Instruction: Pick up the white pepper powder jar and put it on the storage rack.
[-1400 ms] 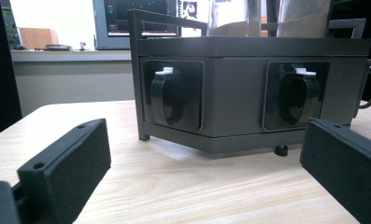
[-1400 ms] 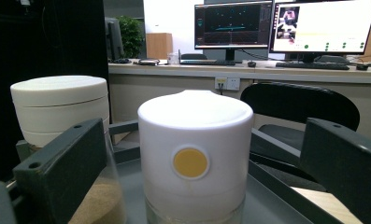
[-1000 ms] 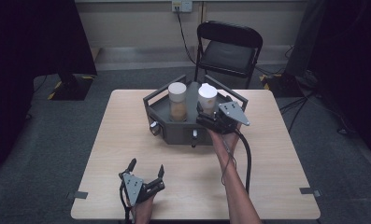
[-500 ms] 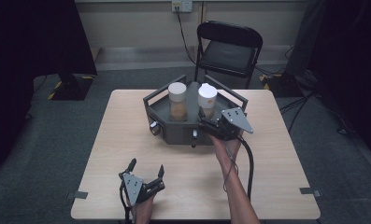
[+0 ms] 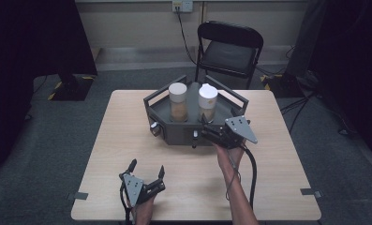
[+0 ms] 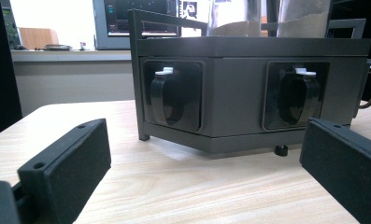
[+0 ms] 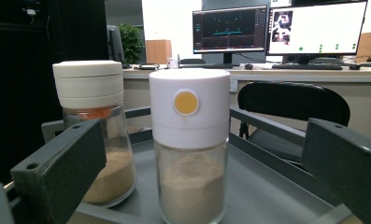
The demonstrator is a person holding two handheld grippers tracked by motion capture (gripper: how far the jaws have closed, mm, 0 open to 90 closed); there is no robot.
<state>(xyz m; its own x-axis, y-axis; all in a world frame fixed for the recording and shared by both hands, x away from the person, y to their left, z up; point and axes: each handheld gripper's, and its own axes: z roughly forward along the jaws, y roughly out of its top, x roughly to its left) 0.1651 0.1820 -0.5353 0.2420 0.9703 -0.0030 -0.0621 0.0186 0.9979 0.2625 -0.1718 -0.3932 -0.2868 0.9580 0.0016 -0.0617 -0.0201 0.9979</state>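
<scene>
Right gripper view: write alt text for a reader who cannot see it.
The right gripper, fingers open, faces a white-capped shaker of pale powder standing in a dark tray. A second shaker stands behind to its left; a black chair and lit monitors sit beyond.

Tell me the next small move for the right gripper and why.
Probably ease the right gripper forward so its open jaws pass on either side of the white-capped jar with the yellow dot. In the right gripper view that jar stands centred between the jaws but untouched, upright on the dark tray, with the second jar close at its left, so go in straight.
</scene>
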